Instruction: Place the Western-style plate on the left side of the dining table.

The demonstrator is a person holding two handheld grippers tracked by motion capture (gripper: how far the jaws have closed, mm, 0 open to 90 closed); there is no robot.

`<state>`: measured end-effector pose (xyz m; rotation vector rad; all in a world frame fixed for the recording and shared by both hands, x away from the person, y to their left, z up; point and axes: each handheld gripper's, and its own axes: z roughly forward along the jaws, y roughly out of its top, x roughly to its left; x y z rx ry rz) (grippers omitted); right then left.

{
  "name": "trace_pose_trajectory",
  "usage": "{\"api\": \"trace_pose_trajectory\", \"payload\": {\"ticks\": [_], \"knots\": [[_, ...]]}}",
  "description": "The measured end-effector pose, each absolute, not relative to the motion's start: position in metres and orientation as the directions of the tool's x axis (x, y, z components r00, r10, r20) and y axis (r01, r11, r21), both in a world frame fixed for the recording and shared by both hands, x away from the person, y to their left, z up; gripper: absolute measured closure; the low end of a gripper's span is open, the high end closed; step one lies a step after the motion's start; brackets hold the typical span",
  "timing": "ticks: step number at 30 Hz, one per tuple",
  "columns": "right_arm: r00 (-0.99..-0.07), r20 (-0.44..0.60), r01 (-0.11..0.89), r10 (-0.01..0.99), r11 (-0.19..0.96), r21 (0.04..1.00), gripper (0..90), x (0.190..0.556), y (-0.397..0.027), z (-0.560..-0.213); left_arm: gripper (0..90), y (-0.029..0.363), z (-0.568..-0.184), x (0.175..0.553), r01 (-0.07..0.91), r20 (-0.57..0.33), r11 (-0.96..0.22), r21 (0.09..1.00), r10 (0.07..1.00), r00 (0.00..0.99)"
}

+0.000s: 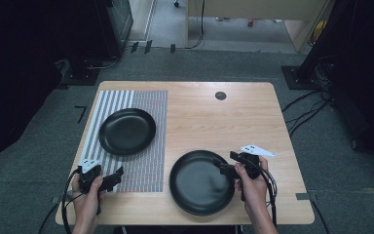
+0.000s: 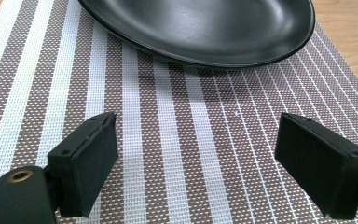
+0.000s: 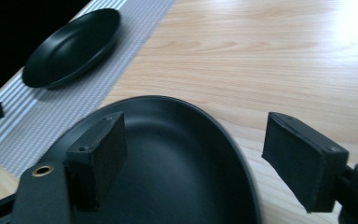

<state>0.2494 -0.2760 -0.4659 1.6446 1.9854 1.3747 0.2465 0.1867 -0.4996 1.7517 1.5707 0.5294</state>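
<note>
Two black plates are on the wooden table (image 1: pixel 214 117). The smaller plate (image 1: pixel 126 130) rests on a striped placemat (image 1: pixel 146 161) at the left. It also lies just ahead of my left gripper (image 2: pixel 196 128), which hovers open over the placemat (image 2: pixel 168 140), well short of the plate's rim (image 2: pixel 205 32). In the high view that left gripper (image 1: pixel 117 178) is at the mat's near edge. The larger plate (image 1: pixel 200 182) sits on bare wood near the front. My right gripper (image 1: pixel 225 161) is open at its right rim: one jaw stands over the larger plate's inside (image 3: pixel 177 177), the other over the wood outside.
A small dark round cap (image 1: pixel 220 95) sits in the tabletop at the back. Bare wood stretches between the plates and to the far right. In the right gripper view the smaller plate (image 3: pixel 72 46) and the placemat (image 3: pixel 74 102) lie at the upper left. Cables trail on the floor.
</note>
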Motion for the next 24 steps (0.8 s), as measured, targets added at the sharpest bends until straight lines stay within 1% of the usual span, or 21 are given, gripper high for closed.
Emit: {"api": "trace_pose_trajectory", "payload": {"ticks": [5,9,12,15,17,21,24], "knots": [[-0.316,0.382,0.648,0.869,-0.096,0.755,21.5,0.244,-0.292,-0.467,12.9,0.190,-0.499,0.246,0.681,-0.144,-0.008,0.732,0.975,0.167],[-0.296,0.352,0.634,0.888,-0.094,0.768,21.5,0.242,-0.305,-0.469,12.9,0.195,-0.499,0.246,0.683,-0.133,-0.004,0.730,0.980,0.148],[-0.275,0.350,0.630,0.895,-0.107,0.769,21.7,0.242,-0.320,-0.474,13.0,0.199,-0.501,0.247,0.689,-0.125,-0.002,0.725,0.983,0.135],[-0.228,0.322,0.629,0.919,-0.113,0.770,22.3,0.241,-0.338,-0.483,12.9,0.202,-0.502,0.247,0.690,-0.122,-0.001,0.724,0.984,0.130],[-0.203,0.340,0.632,0.918,-0.142,0.762,22.2,0.241,-0.350,-0.488,12.9,0.204,-0.502,0.247,0.688,-0.120,0.002,0.725,0.985,0.124],[-0.163,0.331,0.631,0.930,-0.160,0.760,22.2,0.238,-0.367,-0.493,12.9,0.208,-0.503,0.248,0.691,-0.124,0.010,0.723,0.986,0.115],[-0.142,0.291,0.620,0.946,-0.144,0.771,22.5,0.235,-0.377,-0.494,13.0,0.213,-0.502,0.248,0.686,-0.124,0.015,0.728,0.986,0.110]]}}
